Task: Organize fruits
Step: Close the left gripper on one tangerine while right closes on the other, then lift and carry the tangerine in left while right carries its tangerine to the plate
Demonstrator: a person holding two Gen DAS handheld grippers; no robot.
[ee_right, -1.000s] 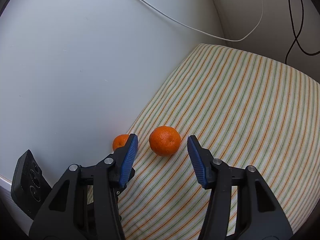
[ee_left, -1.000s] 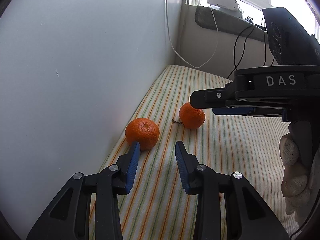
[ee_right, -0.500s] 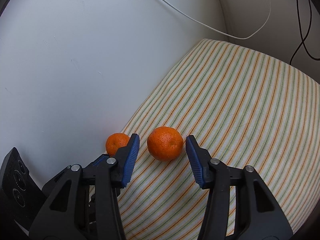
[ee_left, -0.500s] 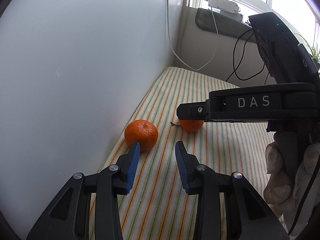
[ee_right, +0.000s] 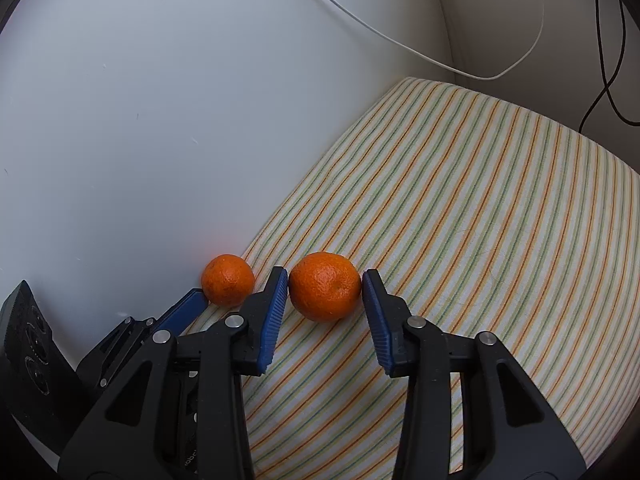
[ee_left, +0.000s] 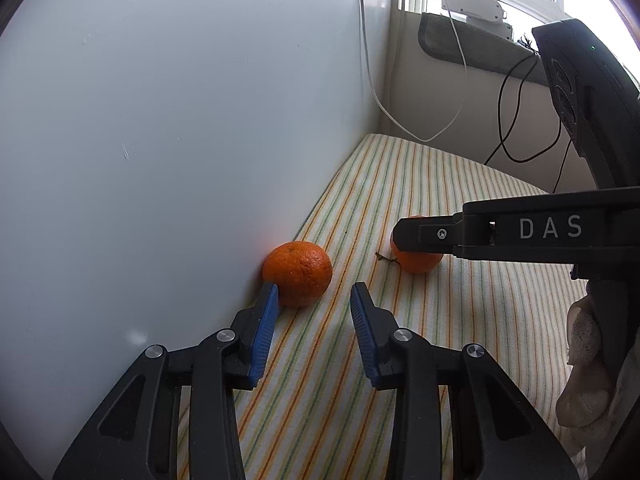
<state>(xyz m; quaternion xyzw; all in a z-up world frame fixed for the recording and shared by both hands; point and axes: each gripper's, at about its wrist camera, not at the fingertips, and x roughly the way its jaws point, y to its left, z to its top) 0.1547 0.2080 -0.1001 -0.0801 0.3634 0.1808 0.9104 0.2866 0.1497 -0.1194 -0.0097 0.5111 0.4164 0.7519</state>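
The right gripper [ee_right: 325, 286] is closing on the orange [ee_right: 324, 286] at lower centre, pads reaching its sides. It looks soft-skinned and light, so squeeze gently across the middle.

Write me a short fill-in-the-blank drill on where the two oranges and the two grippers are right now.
1. The right gripper is closing around the orange farther from the ____.
2. The other orange rests against the wall, just ahead of the ____ gripper.
3. Both fruits lie on a ____ cloth.

Missing words: wall; left; striped
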